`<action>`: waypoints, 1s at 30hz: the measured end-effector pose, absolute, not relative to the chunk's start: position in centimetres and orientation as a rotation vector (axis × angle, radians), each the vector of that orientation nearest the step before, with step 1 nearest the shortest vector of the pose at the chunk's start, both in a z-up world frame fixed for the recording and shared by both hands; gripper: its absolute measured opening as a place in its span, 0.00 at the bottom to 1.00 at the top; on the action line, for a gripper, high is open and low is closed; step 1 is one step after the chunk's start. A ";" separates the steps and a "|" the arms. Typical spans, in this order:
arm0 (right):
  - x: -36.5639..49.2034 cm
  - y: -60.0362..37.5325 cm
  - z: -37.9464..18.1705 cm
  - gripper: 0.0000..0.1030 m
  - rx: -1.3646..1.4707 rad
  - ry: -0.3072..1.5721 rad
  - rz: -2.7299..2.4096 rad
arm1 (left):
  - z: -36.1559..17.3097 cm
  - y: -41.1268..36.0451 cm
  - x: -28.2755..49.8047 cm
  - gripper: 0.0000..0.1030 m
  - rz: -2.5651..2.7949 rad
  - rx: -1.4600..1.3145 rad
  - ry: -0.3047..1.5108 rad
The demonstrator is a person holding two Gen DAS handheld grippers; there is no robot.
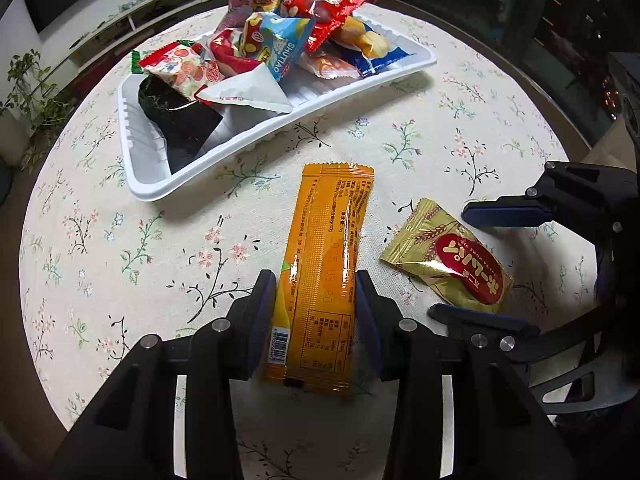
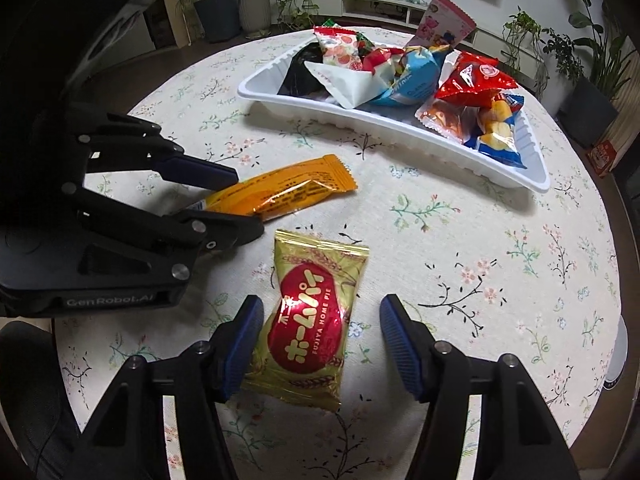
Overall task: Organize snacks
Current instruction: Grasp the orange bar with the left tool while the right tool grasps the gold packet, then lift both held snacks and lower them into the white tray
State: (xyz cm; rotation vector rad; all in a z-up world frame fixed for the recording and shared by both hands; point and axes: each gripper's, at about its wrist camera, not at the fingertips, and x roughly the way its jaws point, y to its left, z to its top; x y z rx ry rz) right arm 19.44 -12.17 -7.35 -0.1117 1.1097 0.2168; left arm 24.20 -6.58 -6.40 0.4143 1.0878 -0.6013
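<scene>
The left gripper (image 1: 316, 308) is clamped on the near end of a long orange bar (image 1: 326, 264), a blue pad pressed to each long edge; the bar lies flat on the flowered cloth (image 1: 120, 240), its far end toward the white tray (image 1: 140, 184). From the right wrist, the same claw (image 2: 244, 204) is seen closed across the bar (image 2: 288, 192) from the left.

The right gripper (image 2: 318, 336) straddles a gold pie packet (image 2: 308, 332) with its jaws apart. Its left pad (image 2: 240, 344) sits against the packet's edge, while the right pad (image 2: 400, 344) stands clear with cloth showing between, so the packet is not gripped. From the left wrist, this claw (image 1: 460, 264) reaches in from the right around the packet (image 1: 448, 264), which lies just beside the bar on the side away from the tray.

The tray sits beyond both claws on the round table, heaped with wrapped snacks: a black packet (image 1: 176, 116) at one end, a white pouch (image 1: 252, 92), a blue bag (image 1: 276, 44), a red bag (image 1: 324, 12). Open cloth lies between the bar and the tray's near wall.
</scene>
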 end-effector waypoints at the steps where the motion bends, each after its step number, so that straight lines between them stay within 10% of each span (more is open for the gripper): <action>1: 19.5 -12.1 -7.4 0.63 -0.117 1.110 0.215 | -6.4 -6.6 24.0 0.38 -0.599 0.418 1.077; 7: 19.3 -12.0 -7.4 0.61 -0.127 1.101 0.211 | -6.4 -6.3 23.1 0.35 -0.595 0.404 1.063; 11: 19.1 -12.4 -7.2 0.33 -0.122 1.090 0.209 | -6.4 -6.3 23.0 0.32 -0.594 0.399 1.068; 30: 16.2 -17.1 -4.5 0.33 0.021 0.961 0.172 | -5.8 -6.5 21.2 0.21 -0.551 0.372 1.024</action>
